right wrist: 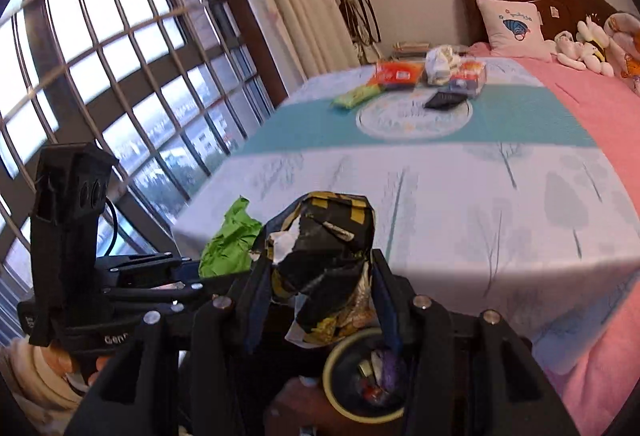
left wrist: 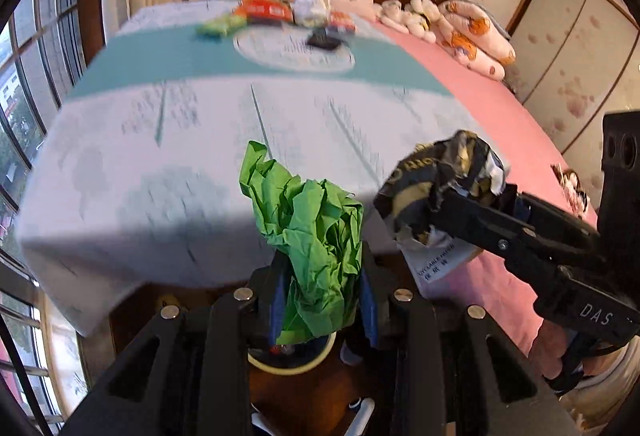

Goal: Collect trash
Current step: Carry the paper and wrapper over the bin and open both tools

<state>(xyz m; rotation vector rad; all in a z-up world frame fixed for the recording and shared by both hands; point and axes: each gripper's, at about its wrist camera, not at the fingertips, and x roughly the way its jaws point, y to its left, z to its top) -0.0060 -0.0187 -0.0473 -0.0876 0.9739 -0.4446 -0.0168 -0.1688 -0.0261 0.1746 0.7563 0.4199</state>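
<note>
The left gripper point(left wrist: 320, 276) pinches a crumpled green paper wad point(left wrist: 308, 232), the right gripper point(right wrist: 320, 288) a crushed black-and-yellow wrapper point(right wrist: 324, 260). Both look light, soft and springy; mid-bulk grips suit. A trash bin point(right wrist: 332, 364) sits just below.

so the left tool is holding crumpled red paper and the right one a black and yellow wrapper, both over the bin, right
Not quite: the paper in the left tool is green, not red, as the left wrist view shows. The right tool does hold the black and yellow wrapper, above the bin.
</note>
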